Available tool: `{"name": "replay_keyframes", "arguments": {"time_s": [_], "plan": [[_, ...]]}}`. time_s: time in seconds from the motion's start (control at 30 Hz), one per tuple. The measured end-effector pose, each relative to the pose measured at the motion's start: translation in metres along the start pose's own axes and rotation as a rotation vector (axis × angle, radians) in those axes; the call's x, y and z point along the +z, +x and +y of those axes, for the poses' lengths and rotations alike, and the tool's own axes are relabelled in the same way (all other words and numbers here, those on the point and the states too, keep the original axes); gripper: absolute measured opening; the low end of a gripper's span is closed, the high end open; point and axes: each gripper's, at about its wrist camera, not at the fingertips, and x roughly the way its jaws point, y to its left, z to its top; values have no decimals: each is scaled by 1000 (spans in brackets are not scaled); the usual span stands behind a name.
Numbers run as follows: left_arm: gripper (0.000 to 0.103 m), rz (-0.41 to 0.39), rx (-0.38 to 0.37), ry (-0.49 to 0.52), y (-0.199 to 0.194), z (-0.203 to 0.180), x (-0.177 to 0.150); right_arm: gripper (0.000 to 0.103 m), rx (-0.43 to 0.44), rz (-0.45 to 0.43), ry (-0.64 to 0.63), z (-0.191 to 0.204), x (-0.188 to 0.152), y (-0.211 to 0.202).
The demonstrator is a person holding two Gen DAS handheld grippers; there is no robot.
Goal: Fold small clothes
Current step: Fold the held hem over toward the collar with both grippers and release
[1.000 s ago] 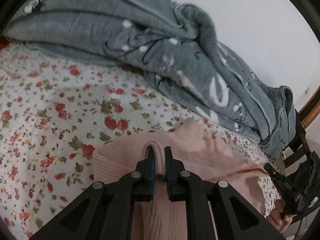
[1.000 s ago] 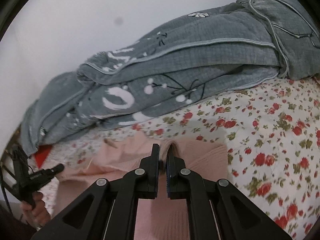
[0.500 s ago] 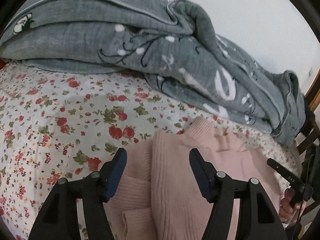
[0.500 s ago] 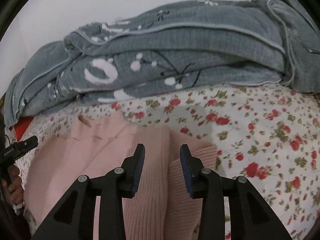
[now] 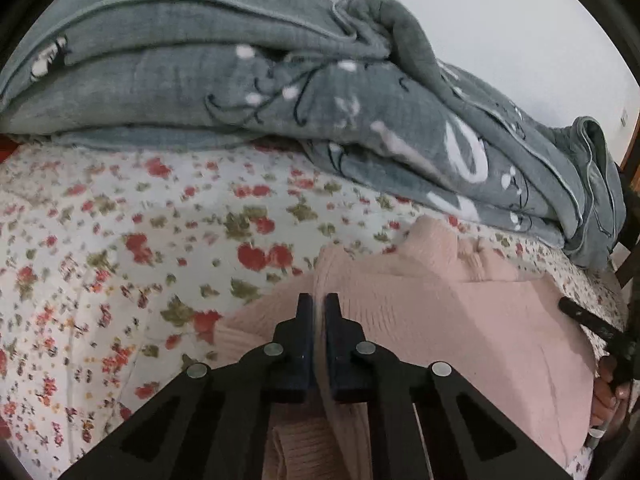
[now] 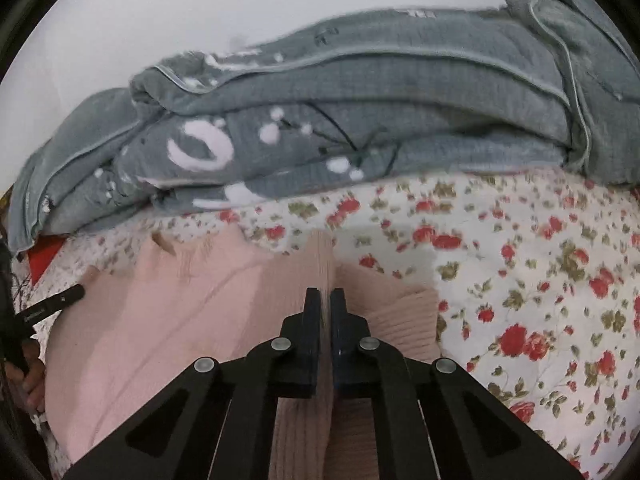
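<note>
Left gripper [image 5: 319,308]: jaws, having just closed, pinch a raised ridge of the pink sweater [image 5: 460,320], which spreads rightward from them over the floral sheet [image 5: 120,240]. Right gripper [image 6: 326,304]: jaws likewise just closed on a fold of the sweater [image 6: 160,320], which extends to their left. The knit is ribbed, pale pink, with cuffs beside each gripper. A grey blanket [image 5: 200,80] lies behind. No writing is legible.
</note>
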Motion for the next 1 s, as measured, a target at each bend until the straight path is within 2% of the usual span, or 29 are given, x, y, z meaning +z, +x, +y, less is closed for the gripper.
{"name": "replay_keyframes", "arguments": {"time_s": [0.1,0.17,0.27,0.3,0.33,0.37,0.4,0.43,0.5,0.53,0.6,0.67,0.73,0.87,1.0], "plan": [[11,11,24,12,3,-3,0,6,-27,70,-10,3,0,13],[13,15,40,17,1,-5,0,10,-28,64,-19,4,0,11],[21,24,37,-1,-11,-4,-1,14,-5,61,1,1,3,0],[21,22,36,-3,-20,-4,-1,21,-6,48,9,-1,4,-8],[21,16,36,-3,-27,-3,-2,33,-6,25,13,-2,4,-20],[22,9,37,-6,-34,-3,-2,40,-6,7,11,-4,4,-30],[27,0,40,-16,-46,-2,-5,48,-5,-12,7,-5,2,-41],[33,-7,39,-28,-54,-1,-7,51,-1,-28,3,-6,-1,-53],[77,-46,5,-81,-76,4,-19,57,13,-31,-3,-6,-10,-70],[78,-75,-32,-103,-86,5,-26,62,23,-22,-6,-6,-18,-77],[78,-82,-72,-111,-98,5,-40,65,62,-27,10,-7,-32,-87],[79,-81,-65,-100,-102,2,-49,68,100,-43,21,-7,-46,-91],[80,-79,-47,-84,-100,1,-59,68,86,-9,19,-2,-52,-83],[81,17,-12,-72,-75,0,-69,68,84,31,4,5,-58,-69],[81,62,-58,-90,-55,0,-70,68,78,96,26,0,-64,-49]]}}
